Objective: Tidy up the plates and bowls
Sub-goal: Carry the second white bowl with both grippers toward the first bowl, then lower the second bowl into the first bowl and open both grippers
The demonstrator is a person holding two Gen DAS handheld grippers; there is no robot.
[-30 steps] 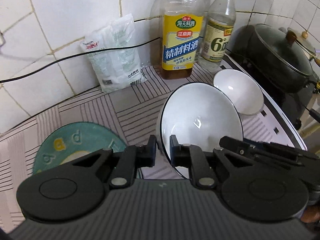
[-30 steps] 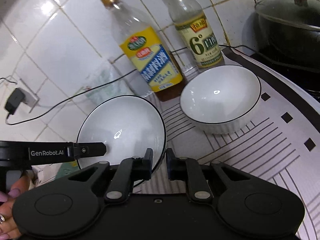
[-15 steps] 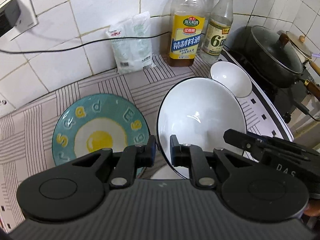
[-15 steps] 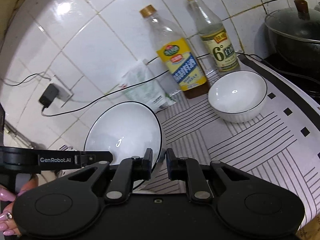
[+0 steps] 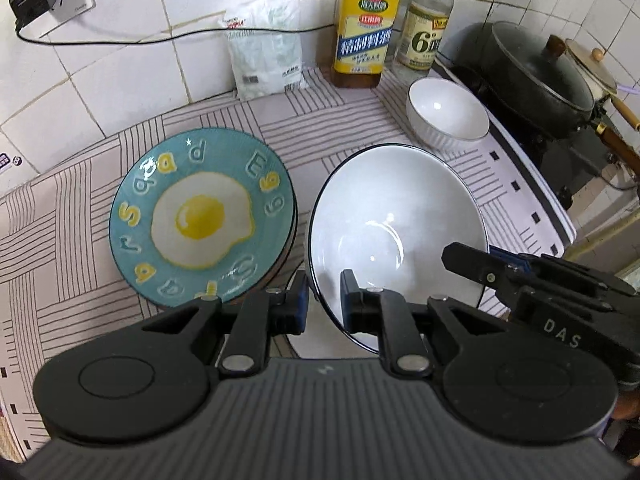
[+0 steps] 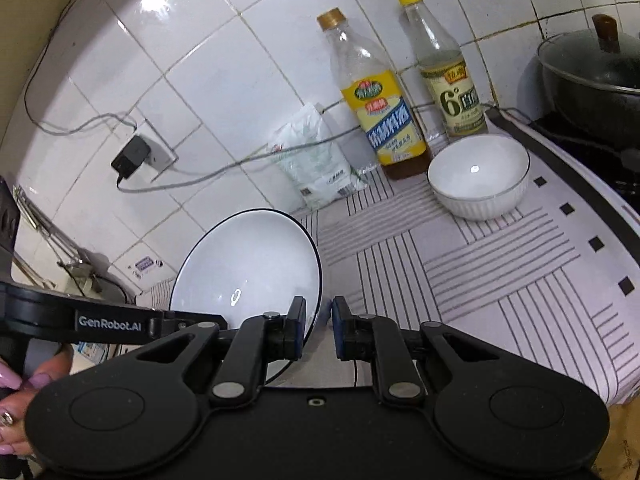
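A large white bowl (image 5: 396,232) with a dark rim is held tilted above the striped tabletop (image 5: 72,216), at the frame's lower centre. Its rim is clamped between the fingers of the left gripper (image 5: 323,304) and, on the opposite side, the right gripper (image 6: 319,330). At left lies an egg-patterned plate (image 5: 200,220); at upper right, a small white bowl (image 5: 448,118). The bowl is best kept level, both grips equally firm.

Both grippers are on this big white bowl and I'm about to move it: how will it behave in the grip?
The big white bowl looks like glazed ceramic, so probably stiff, fairly heavy and breakable. Its glossy rim may slip in the left gripper and right gripper. Held tilted at opposite edges, it could swing if either loosens.
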